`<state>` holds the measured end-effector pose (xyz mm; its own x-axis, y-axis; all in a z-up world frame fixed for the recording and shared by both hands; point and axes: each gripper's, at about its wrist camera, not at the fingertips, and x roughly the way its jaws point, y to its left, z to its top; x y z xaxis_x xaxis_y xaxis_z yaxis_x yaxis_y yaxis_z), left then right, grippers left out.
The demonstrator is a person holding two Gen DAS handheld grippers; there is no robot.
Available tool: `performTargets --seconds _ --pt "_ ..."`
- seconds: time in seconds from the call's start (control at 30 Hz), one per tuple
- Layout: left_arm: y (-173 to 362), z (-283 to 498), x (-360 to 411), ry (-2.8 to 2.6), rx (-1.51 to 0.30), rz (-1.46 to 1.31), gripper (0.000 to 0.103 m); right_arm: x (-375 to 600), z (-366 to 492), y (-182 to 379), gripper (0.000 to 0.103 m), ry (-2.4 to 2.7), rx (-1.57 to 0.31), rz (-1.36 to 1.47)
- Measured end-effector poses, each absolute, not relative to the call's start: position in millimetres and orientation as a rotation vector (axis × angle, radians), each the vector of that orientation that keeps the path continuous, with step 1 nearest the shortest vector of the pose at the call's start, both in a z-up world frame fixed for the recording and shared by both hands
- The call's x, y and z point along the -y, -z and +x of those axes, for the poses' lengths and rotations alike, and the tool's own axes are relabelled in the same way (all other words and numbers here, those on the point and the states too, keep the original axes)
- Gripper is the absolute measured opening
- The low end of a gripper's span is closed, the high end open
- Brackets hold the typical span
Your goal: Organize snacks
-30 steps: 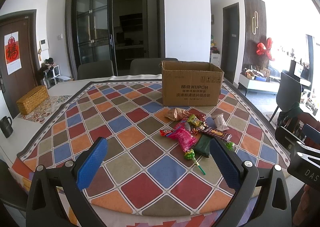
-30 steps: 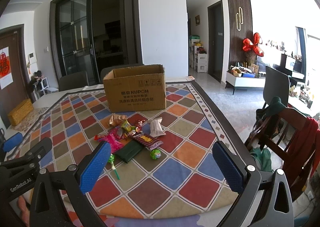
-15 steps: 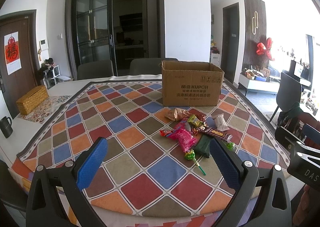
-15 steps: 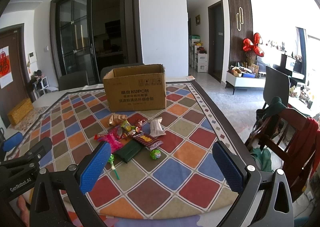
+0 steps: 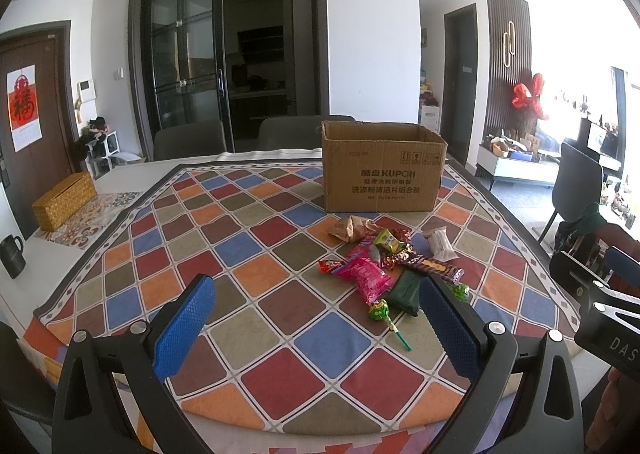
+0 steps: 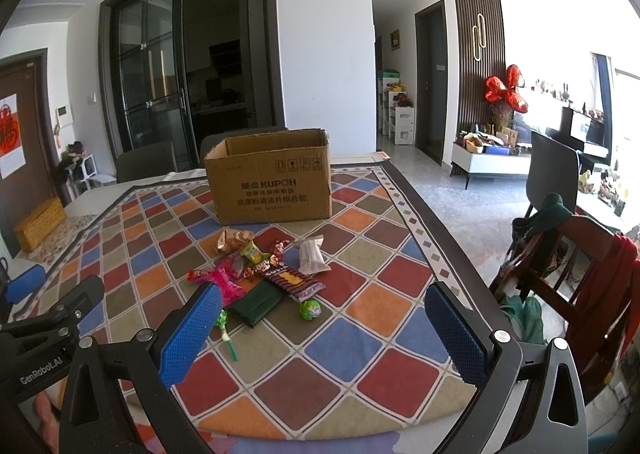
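Note:
A pile of snacks lies on the checkered tablecloth (image 5: pixel 260 278) in front of an open cardboard box (image 5: pixel 382 173), also in the right wrist view (image 6: pixel 272 181). The pile holds a pink packet (image 5: pixel 366 278), a dark green packet (image 5: pixel 404 292), a striped bar (image 5: pixel 434 266), a white packet (image 5: pixel 440 244), a brown packet (image 5: pixel 348 228) and green lollipops (image 5: pixel 380 312). In the right wrist view I see the pink packet (image 6: pixel 226 284), green packet (image 6: pixel 260 302) and a lollipop (image 6: pixel 310 310). My left gripper (image 5: pixel 316 328) and right gripper (image 6: pixel 324 332) are open and empty, held near the table's front edge, short of the pile.
A woven yellow box (image 5: pixel 64 199) and a dark mug (image 5: pixel 12 256) stand at the table's left. Grey chairs (image 5: pixel 188 139) stand behind the table. A wooden chair with red cloth (image 6: pixel 580 274) stands right of the table edge.

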<state>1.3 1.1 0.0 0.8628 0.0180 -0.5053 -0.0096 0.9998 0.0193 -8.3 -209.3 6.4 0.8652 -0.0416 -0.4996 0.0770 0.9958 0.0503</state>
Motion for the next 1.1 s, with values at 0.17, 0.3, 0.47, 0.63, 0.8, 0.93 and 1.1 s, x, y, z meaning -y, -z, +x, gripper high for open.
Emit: performTargets --seconds 0.17,0.3,0.47,0.63,0.8,0.93,1.1 --pt "0.4 2.5 -0.6 -0.013 -0.534 0.018 0.103 209.7 -8.3 -8.0 0.103 0.063 -0.523 0.070" --pt "2.5 4.1 0.4 -0.010 -0.544 0.020 0.103 210.0 -6.3 -4.9 0.103 0.063 -0.527 0.072" --pt "12.1 14.5 5.9 -0.001 -0.572 0.024 0.103 211.3 2.9 9.9 0.103 0.059 -0.551 0.075" --pt "22.9 24.3 9.2 0.034 -0.614 0.032 0.103 213.1 10.4 16.4 0.103 0.046 -0.586 0.071" --pt "35.4 39.2 15.4 0.055 -0.647 0.052 0.093 213.9 23.0 29.0 0.102 0.025 -0.634 0.057" --pt "42.2 52.3 21.0 0.076 -0.667 0.058 0.083 211.7 35.8 39.0 0.094 0.000 -0.660 0.031" --pt "51.0 69.4 26.9 0.092 -0.697 0.058 0.074 209.8 55.7 52.2 0.081 -0.044 -0.707 0.004"
